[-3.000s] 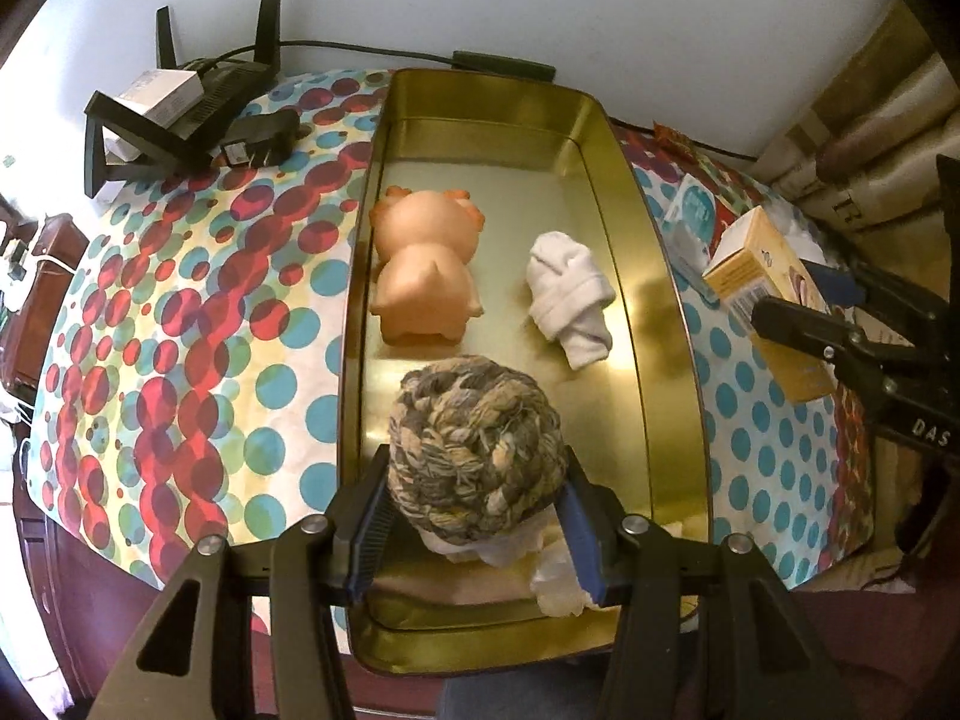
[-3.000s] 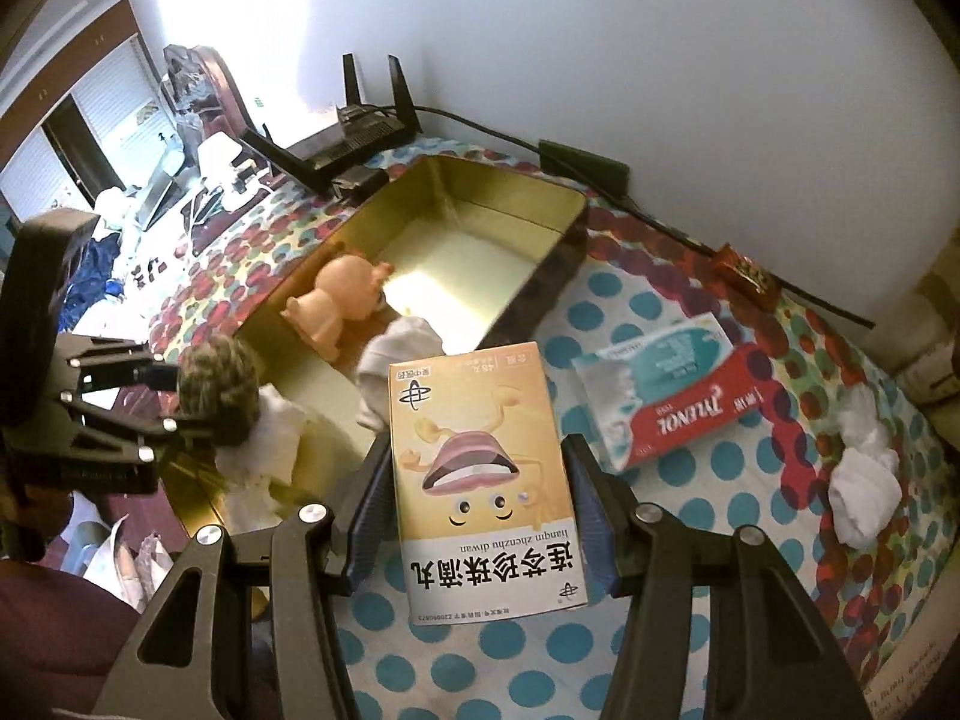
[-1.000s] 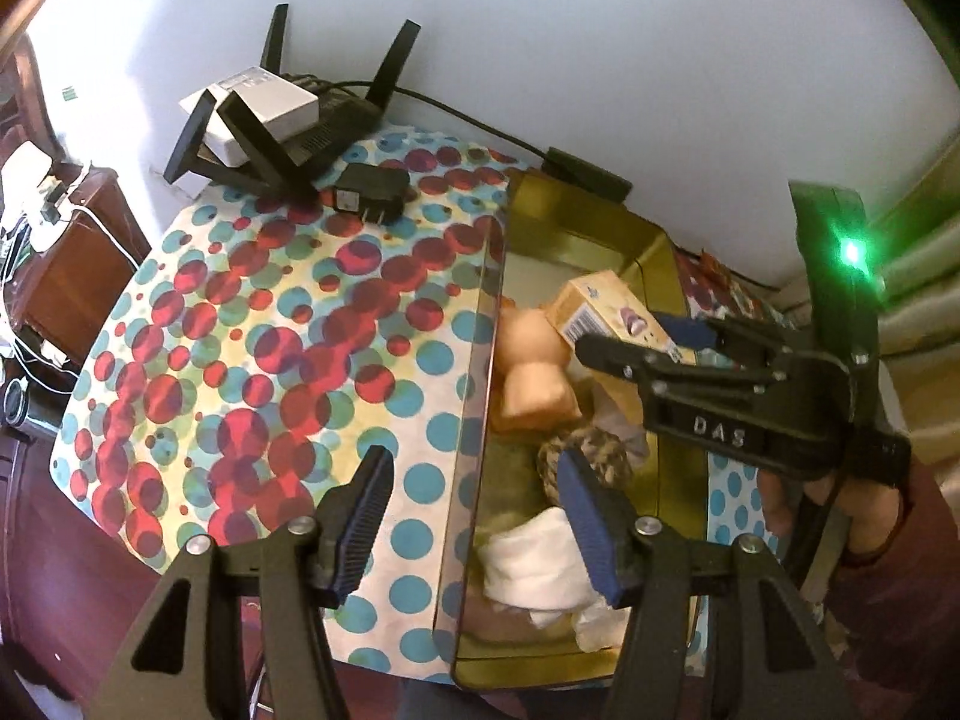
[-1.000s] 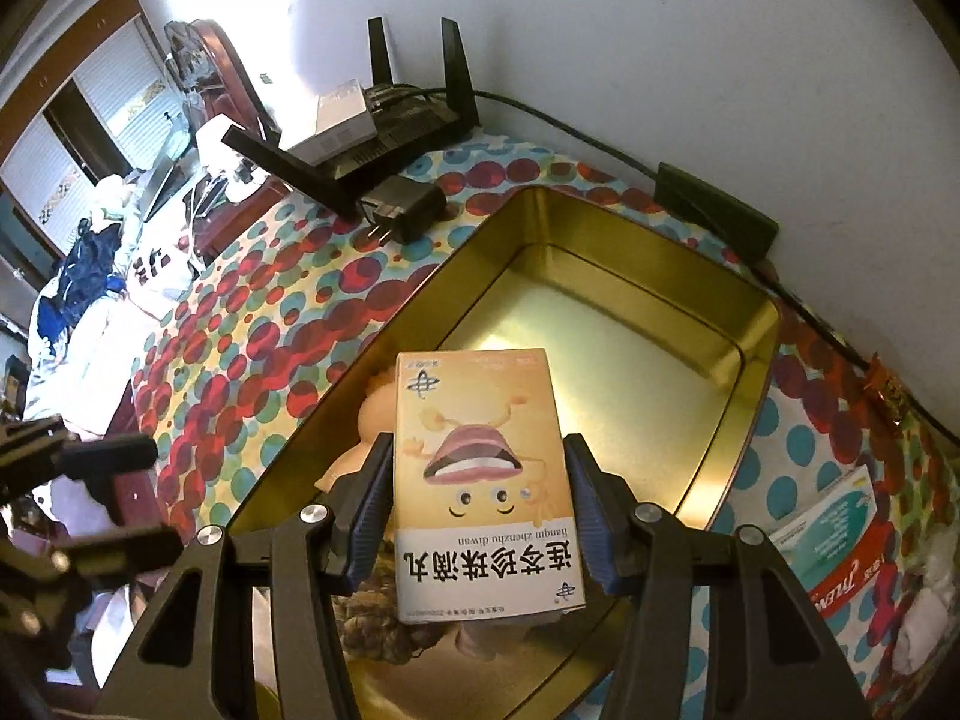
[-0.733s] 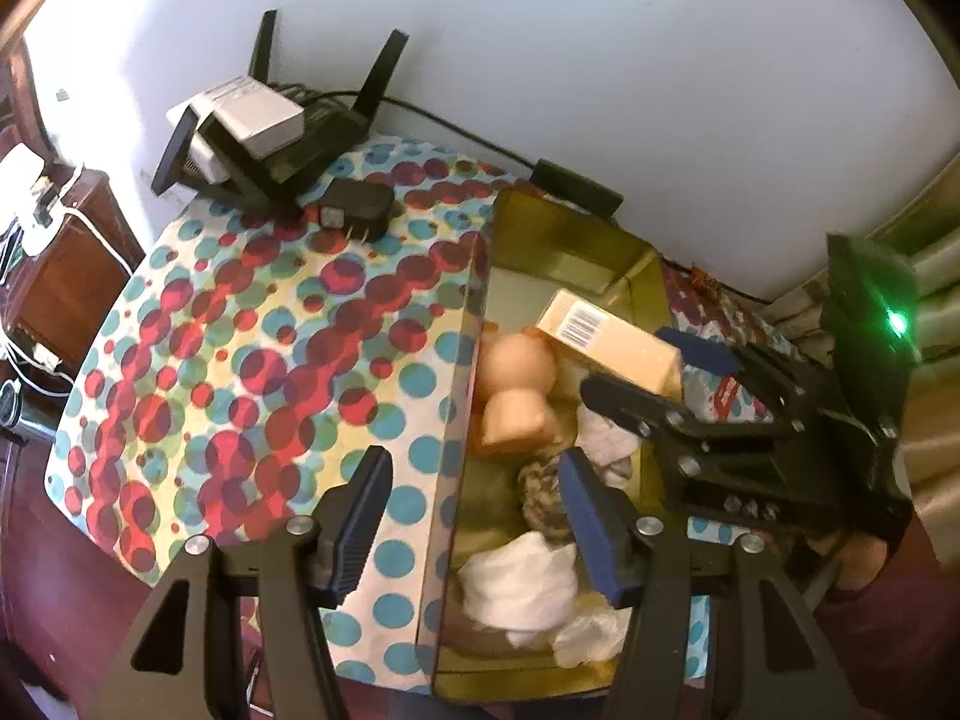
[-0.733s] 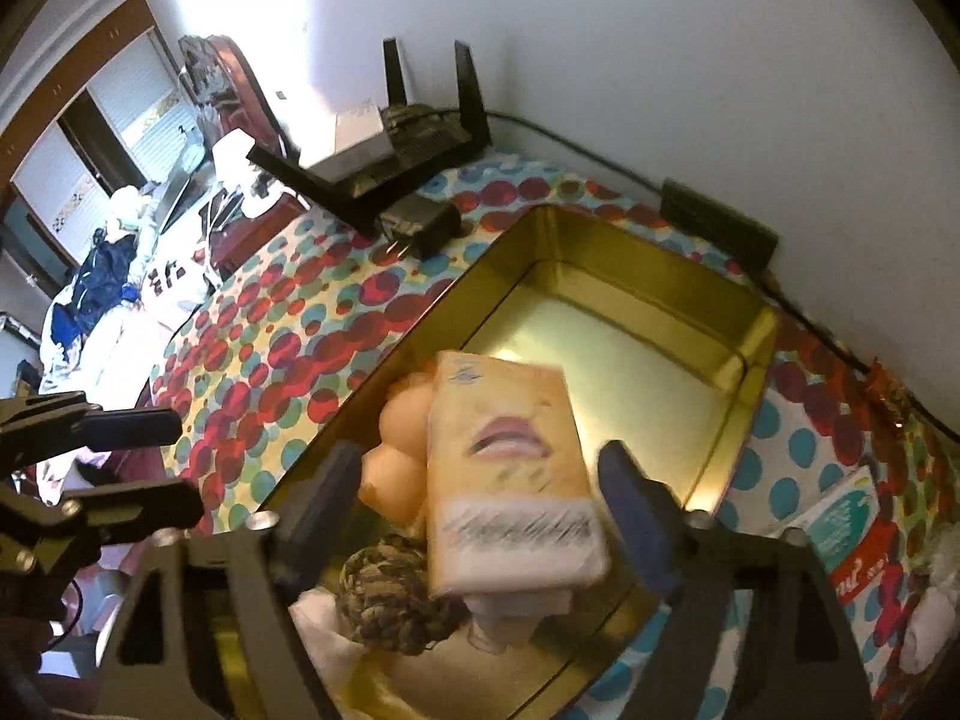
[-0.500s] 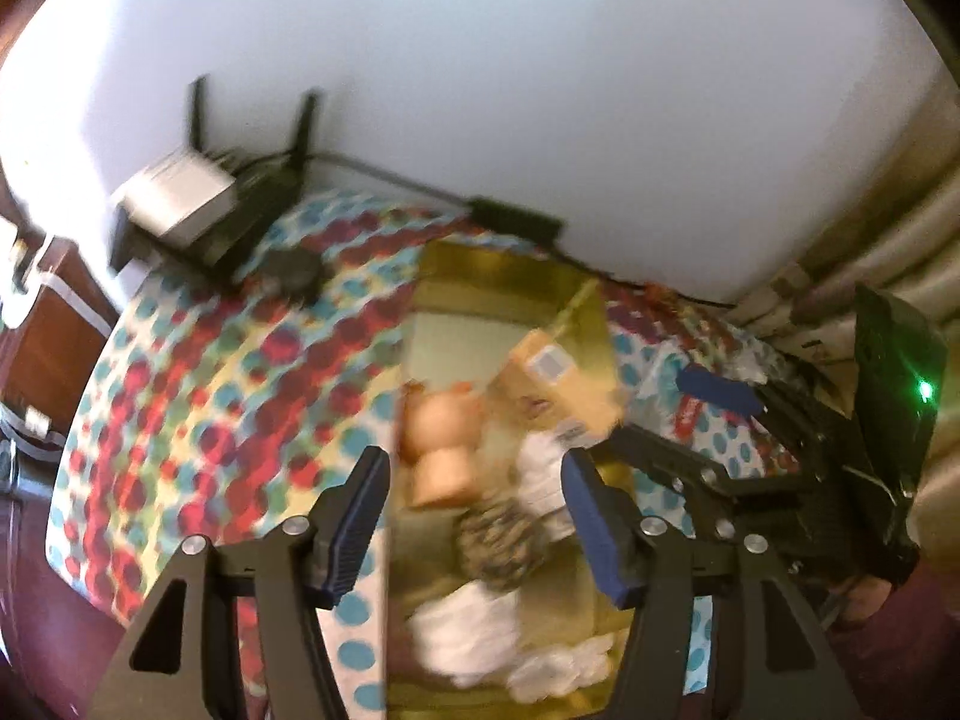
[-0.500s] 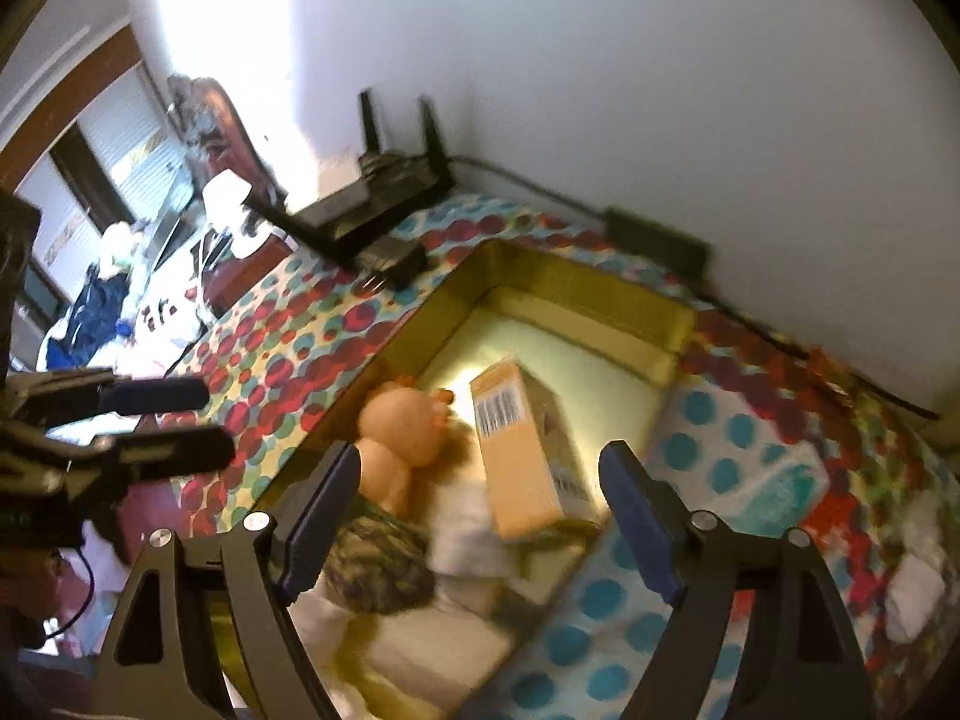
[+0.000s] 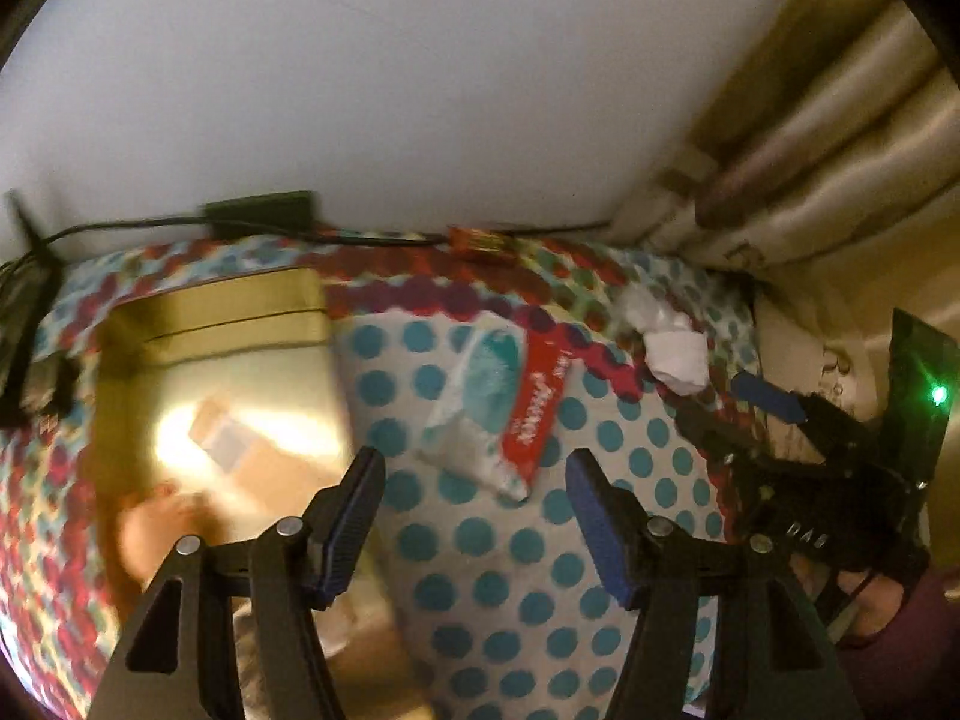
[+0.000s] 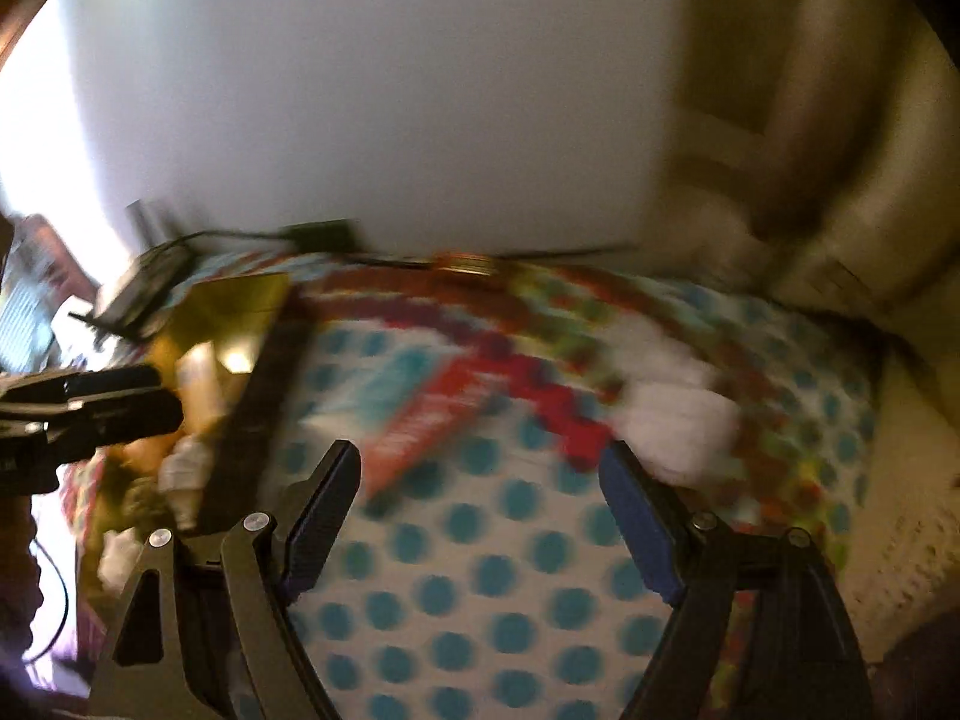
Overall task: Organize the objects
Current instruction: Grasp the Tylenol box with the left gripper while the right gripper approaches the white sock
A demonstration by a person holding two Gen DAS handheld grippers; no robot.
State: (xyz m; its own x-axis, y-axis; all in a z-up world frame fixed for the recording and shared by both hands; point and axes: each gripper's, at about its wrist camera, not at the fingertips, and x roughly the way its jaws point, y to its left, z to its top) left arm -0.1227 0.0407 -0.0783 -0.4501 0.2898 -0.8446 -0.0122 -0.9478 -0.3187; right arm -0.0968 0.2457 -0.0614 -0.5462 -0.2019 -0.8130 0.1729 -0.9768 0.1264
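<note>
Both jaw pairs stand wide and hold nothing; the left gripper [image 9: 474,474] has just been opening further. Beyond its tips at twelve o'clock lies the tissue pack [image 9: 501,402] on the dotted tablecloth [image 9: 510,588]. The right gripper [image 10: 480,468] has crumpled white tissue [image 10: 678,420] at two o'clock. The gold tin tray [image 9: 210,312] sits at ten o'clock, the orange box [image 9: 252,456] blurred inside it.

Two black hand-held grippers are shown, left gripper [image 9: 471,501] and right gripper [image 10: 480,492], each with blue ribbed fingers [image 9: 591,513] and silver screws. A green light [image 9: 937,394] is lit on the right gripper.
</note>
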